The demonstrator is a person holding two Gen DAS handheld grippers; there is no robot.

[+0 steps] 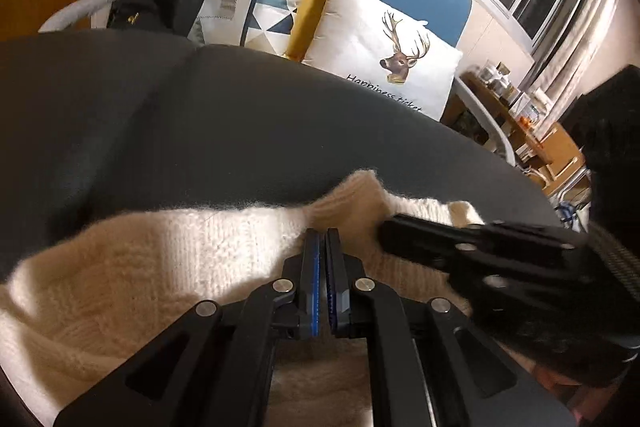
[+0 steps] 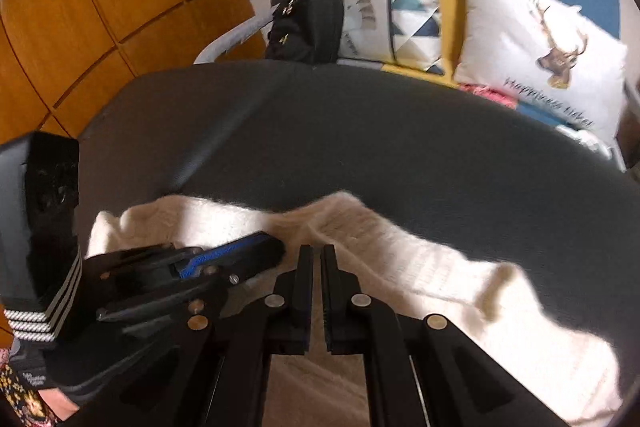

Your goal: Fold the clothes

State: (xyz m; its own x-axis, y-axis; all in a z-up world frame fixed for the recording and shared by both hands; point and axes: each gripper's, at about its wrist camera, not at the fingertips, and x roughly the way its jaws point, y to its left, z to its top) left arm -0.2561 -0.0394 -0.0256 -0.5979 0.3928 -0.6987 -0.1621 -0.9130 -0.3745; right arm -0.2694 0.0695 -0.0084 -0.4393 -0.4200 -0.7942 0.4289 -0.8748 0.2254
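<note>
Left wrist view: left gripper [image 1: 322, 233] and right gripper [image 2: 318, 251] side by side over cream sweater [image 1: 160, 251] on dark bench [image 1: 240, 131]; both jaws closed, holding nothing visible.

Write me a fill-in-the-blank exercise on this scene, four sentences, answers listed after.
1. The cream knitted sweater lies on a dark ____ cushion.
2. The white pillow behind it shows the head of a ____.
3. The left gripper has pads coloured ____.
4. The small bag leaning on the triangle-patterned pillow is ____.

Missing words: grey; deer; blue; black
</note>
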